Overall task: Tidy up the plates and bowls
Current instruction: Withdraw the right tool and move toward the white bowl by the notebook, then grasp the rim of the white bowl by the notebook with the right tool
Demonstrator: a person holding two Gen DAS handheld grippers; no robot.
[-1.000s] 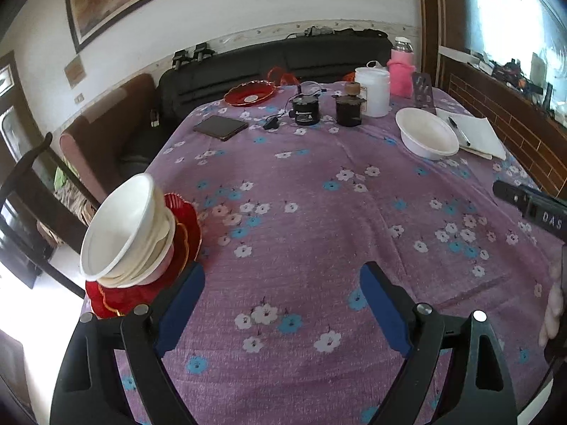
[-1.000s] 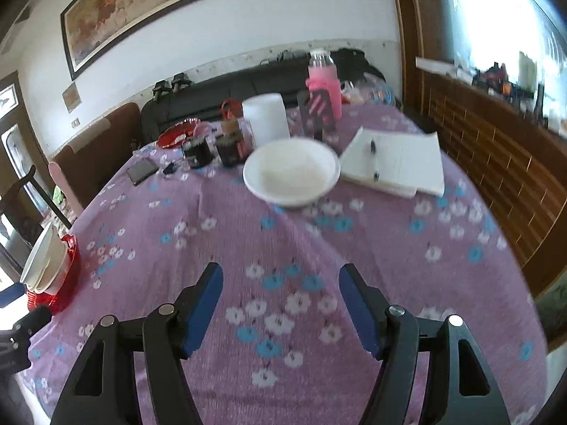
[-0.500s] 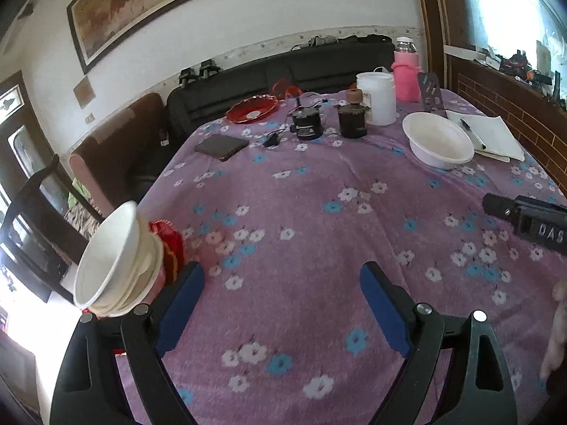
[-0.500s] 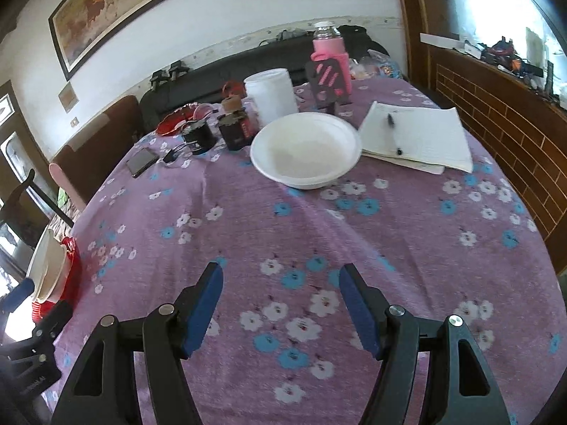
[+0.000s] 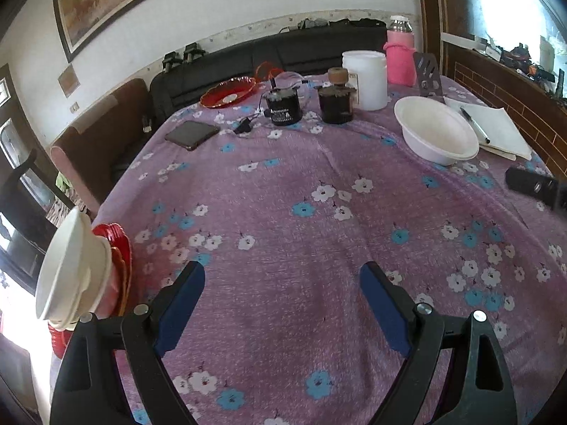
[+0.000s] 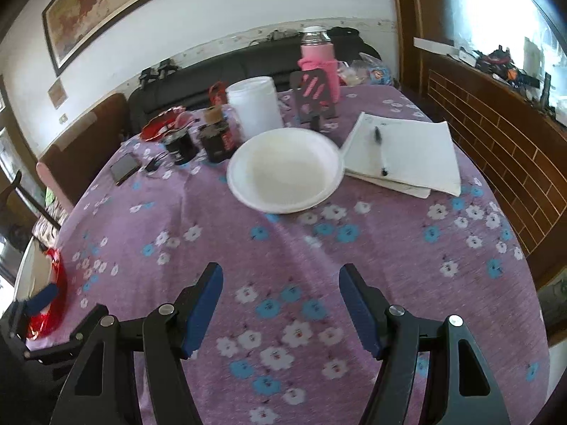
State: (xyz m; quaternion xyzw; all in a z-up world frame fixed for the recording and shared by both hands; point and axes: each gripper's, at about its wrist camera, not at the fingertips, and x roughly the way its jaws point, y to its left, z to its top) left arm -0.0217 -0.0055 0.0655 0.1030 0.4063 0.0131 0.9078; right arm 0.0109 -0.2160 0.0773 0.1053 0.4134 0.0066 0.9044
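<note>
tablecloth [image 5: 301, 184]: matt woven cloth, slightly rough.
white bowl [image 6: 285, 170]: smooth, dull plastic or foam, at 12 o'clock.
red plate [image 5: 228, 92]: glossy.
notebook [image 6: 404, 152]: matt paper.
finger pads [image 6: 202, 313]: matt blue rubber-like.

Table [image 5: 283, 194] under cloth fills both views. Left edge: stack of bowls [image 5: 71, 269] on a stack of plates [image 5: 120, 265], just left of left gripper [image 5: 281, 283]. Far side, left to right: lone plate [image 5: 228, 92], two jars [image 5: 283, 108] side by side, tub [image 5: 365, 79], bottle [image 5: 400, 56] behind a stand [image 5: 427, 74]. Phone [image 5: 191, 134] lies in front of the lone plate. Single bowl [image 6: 285, 170] sits in front of the tub, straight ahead of right gripper [image 6: 280, 283] (well apart). Notebook [image 6: 404, 154] just right of that bowl, pen [image 6: 379, 145] on it. Sofa [image 5: 265, 56] behind the table.
</note>
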